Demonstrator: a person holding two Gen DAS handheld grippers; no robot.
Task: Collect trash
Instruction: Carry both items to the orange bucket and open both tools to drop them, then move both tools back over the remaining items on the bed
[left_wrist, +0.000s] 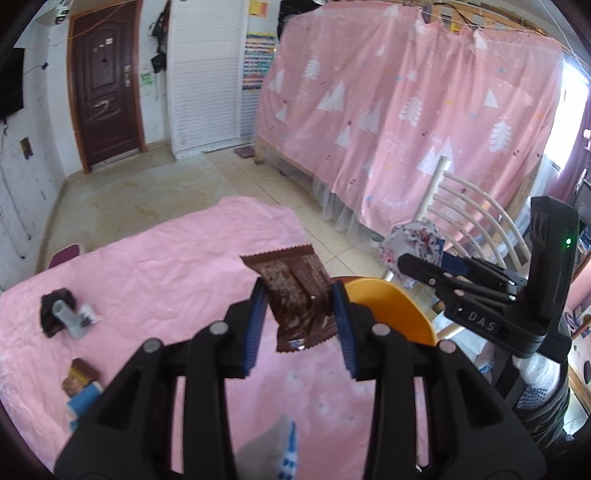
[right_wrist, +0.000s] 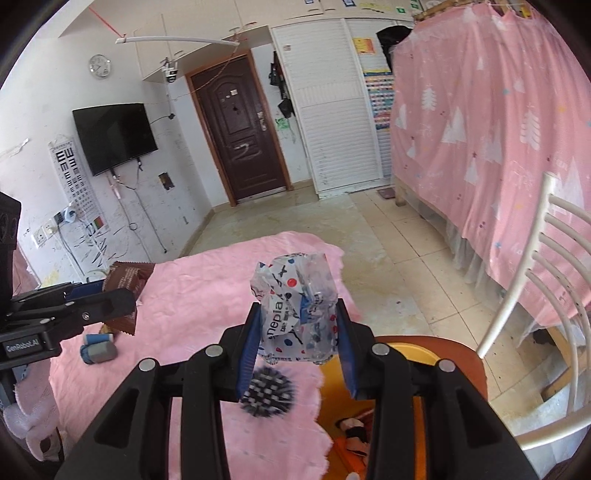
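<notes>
The left gripper (left_wrist: 299, 314) pinched a brown wrapper (left_wrist: 295, 291) between narrowly parted jaws above the pink tablecloth (left_wrist: 166, 280). At its three o'clock, the right gripper (right_wrist: 297, 332) squeezed a crumpled plastic packet (right_wrist: 299, 306) beside the orange bin (left_wrist: 391, 310).

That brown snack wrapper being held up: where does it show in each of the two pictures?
Left wrist view: the brown wrapper sits centre, pinched in the left tool.
Right wrist view: the wrapper is at the left edge, behind the left tool.
Shared landmark: the dark brown door.
</notes>
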